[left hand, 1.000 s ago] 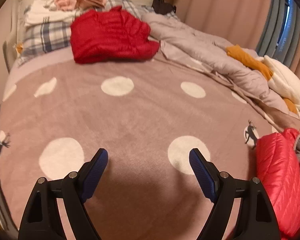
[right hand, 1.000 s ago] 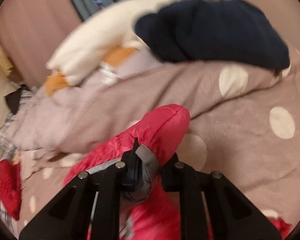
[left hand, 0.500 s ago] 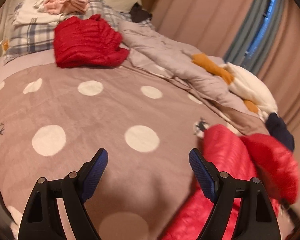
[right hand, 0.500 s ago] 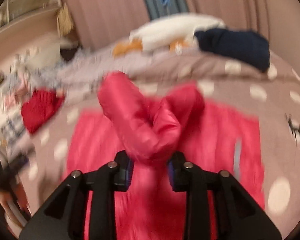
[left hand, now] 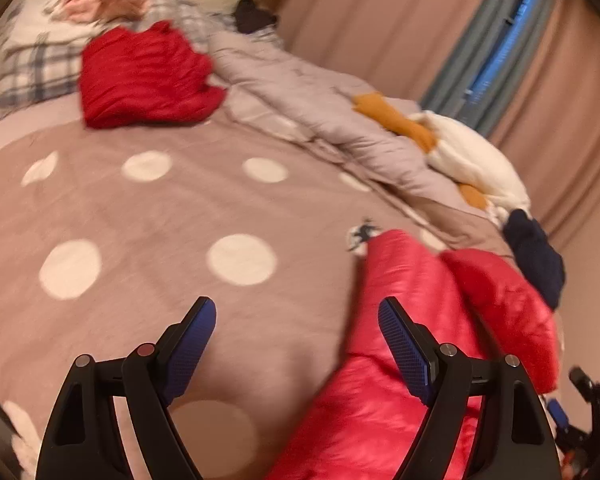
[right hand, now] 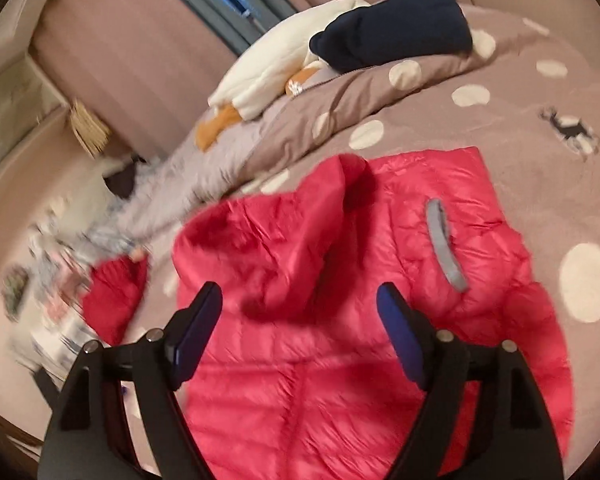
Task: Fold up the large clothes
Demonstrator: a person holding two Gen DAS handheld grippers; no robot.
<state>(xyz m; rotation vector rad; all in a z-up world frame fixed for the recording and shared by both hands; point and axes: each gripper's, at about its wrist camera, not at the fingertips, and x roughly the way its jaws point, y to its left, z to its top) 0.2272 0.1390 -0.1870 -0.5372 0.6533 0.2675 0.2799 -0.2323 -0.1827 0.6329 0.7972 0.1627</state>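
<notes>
A bright pink-red puffer jacket (right hand: 340,320) lies spread on the polka-dot bed cover (right hand: 500,132), with a grey strip (right hand: 444,248) on its front. It also shows in the left wrist view (left hand: 400,400) at the lower right. My right gripper (right hand: 300,308) is open and empty, hovering just above the jacket. My left gripper (left hand: 296,320) is open and empty above the cover (left hand: 140,240), its right finger over the jacket's left edge.
A folded dark red jacket (left hand: 144,76) lies at the far end by plaid pillows (left hand: 32,68). A grey quilt (left hand: 320,112), orange and white clothes (left hand: 468,156) and a navy garment (left hand: 536,256) line the right side. Curtains (left hand: 380,20) stand behind.
My right gripper has let go of the pink jacket and opened. The jacket has dropped flat onto the cover. The left gripper has swung to the right, toward the jacket.
</notes>
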